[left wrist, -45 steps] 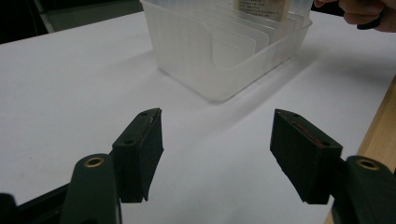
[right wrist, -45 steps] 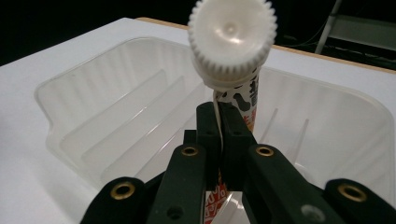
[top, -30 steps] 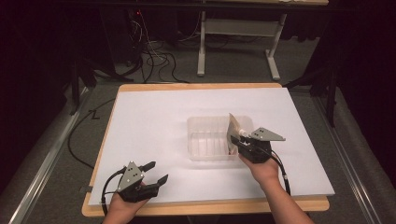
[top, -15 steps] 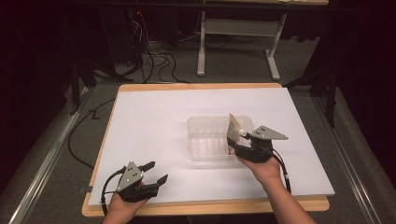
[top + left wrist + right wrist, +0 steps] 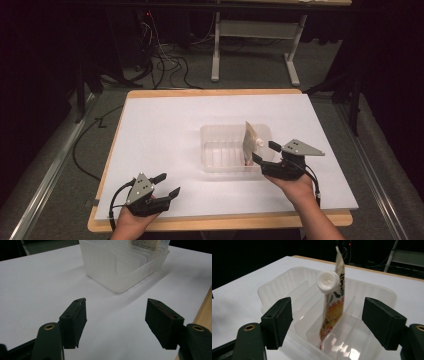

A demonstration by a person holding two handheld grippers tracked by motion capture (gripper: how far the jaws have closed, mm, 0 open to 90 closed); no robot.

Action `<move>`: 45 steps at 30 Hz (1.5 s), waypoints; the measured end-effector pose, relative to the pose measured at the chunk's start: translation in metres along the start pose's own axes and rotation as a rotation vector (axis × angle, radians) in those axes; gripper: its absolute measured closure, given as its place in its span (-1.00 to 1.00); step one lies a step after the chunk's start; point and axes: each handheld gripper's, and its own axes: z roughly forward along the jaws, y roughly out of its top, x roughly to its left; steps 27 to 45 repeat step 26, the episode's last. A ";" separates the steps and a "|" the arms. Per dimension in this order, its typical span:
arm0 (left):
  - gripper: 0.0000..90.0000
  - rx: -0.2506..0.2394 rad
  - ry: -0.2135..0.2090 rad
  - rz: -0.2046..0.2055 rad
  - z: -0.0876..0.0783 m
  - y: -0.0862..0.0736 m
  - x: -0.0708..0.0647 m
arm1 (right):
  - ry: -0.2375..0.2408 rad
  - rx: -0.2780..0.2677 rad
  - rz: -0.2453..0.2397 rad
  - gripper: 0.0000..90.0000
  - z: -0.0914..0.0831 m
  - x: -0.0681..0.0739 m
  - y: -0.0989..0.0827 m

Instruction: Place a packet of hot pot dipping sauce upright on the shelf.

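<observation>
The pouch (image 5: 334,307) with its white screw cap (image 5: 327,282) stands on edge in a slot of the clear plastic rack (image 5: 217,150), right of centre in the high view, leaning a little. My right tongs (image 5: 264,152) sit just at the rack's lower right edge; their jaws have just been opening and now stand wide apart, the pouch beyond them and untouched. My left tongs (image 5: 166,184) rest at the lower left of the white board (image 5: 165,125), jaws apart and holding nothing, well away from the rack.
</observation>
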 end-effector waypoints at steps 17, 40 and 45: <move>-0.24 0.033 0.002 0.003 0.006 -0.002 -0.001 | -0.157 -0.044 0.099 -0.44 -0.075 -0.053 -0.075; -0.25 0.042 0.010 0.006 0.009 -0.002 -0.003 | -0.163 0.008 0.079 -0.41 -0.069 -0.061 -0.087; -0.25 0.042 0.010 0.006 0.009 -0.002 -0.003 | -0.163 0.008 0.079 -0.41 -0.069 -0.061 -0.087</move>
